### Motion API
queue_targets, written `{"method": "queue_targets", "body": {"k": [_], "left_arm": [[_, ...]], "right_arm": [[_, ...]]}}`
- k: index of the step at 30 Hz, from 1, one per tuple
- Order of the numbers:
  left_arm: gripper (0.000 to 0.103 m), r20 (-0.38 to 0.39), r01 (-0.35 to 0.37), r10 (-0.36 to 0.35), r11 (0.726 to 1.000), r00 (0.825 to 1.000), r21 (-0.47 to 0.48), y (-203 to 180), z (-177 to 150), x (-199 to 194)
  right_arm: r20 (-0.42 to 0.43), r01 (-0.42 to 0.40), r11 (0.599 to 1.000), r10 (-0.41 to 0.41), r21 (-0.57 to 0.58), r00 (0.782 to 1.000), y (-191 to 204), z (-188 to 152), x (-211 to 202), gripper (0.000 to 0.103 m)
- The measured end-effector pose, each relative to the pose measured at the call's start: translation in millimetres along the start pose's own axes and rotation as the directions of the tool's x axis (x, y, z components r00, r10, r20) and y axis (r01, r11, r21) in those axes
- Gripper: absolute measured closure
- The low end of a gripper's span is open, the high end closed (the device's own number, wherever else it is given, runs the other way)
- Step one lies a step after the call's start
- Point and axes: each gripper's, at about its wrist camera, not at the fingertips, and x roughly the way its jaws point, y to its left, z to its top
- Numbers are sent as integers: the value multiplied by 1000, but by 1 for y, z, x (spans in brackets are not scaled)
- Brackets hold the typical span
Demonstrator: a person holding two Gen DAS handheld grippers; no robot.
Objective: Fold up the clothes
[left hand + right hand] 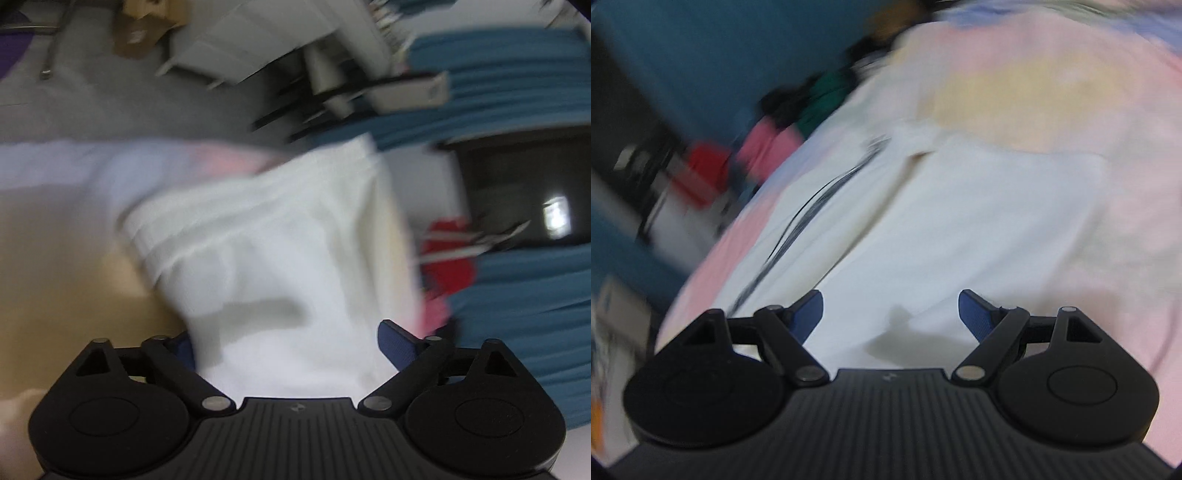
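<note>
A white garment (280, 240) lies spread in the middle of the left wrist view, blurred. My left gripper (288, 347) hovers over its near part, open, with the blue fingers (397, 343) wide apart and cloth showing between them; neither pad presses on it. In the right wrist view the same white garment (960, 221), with a thin black line print (798, 218), rests on a pale pink sheet (1126, 258). Just above the cloth my right gripper (892, 317) is open, and nothing is pinched between its blue pads (809, 315).
Red cloth (448, 254) and pink cloth (764, 147) lie past the garment's edge, beside a blue wall (517, 96) and a dark screen (524, 184). A tan surface (66, 295) borders the left. White furniture (258, 44) and a cardboard box (144, 29) stand farther off.
</note>
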Motion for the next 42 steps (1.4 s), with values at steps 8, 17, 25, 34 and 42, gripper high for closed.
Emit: {"method": "queue_targets", "body": {"k": [8, 17, 25, 34, 42], "left_arm": [[11, -97, -39, 49, 993, 994, 110, -14, -18, 28], [35, -84, 64, -71, 994, 994, -87, 6, -9, 32], [88, -60, -20, 15, 997, 998, -77, 8, -6, 41], [94, 10, 179, -179, 983, 984, 47, -14, -13, -5], [94, 11, 186, -190, 971, 982, 151, -99, 19, 1]], "right_arm": [[36, 147, 931, -168, 333, 985, -79, 17, 4, 19], [53, 34, 957, -51, 286, 997, -74, 26, 42, 49], [97, 82, 970, -107, 228, 990, -69, 33, 48, 97], [300, 10, 989, -55, 150, 952, -49, 38, -14, 97], [384, 14, 1000, -9, -10, 923, 16, 82, -6, 97]]}}
